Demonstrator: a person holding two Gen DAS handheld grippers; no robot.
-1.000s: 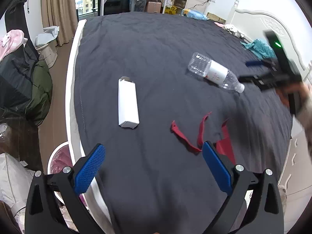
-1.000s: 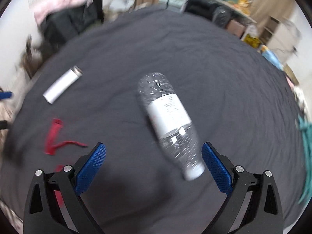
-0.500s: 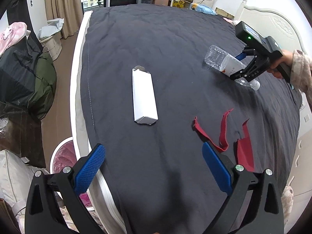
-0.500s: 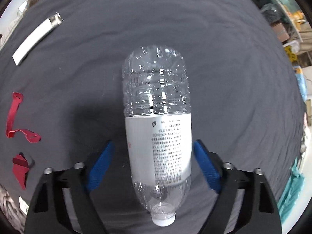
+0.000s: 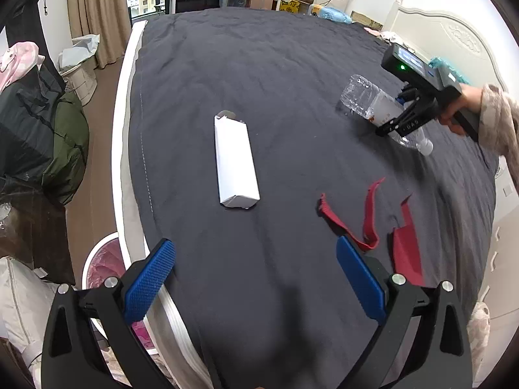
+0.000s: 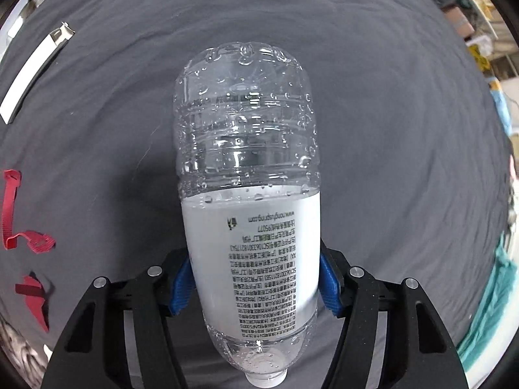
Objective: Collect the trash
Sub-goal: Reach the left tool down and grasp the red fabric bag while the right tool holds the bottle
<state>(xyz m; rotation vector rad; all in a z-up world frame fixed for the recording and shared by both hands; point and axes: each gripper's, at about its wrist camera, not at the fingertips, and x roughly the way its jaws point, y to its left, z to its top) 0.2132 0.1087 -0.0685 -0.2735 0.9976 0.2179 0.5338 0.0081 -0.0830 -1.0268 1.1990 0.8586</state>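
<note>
Right hand-held gripper has descended astride the plastic bottle near the bed's headboard edge, jaws closing crosswise on its labelled middle, pads apparently touching.
</note>
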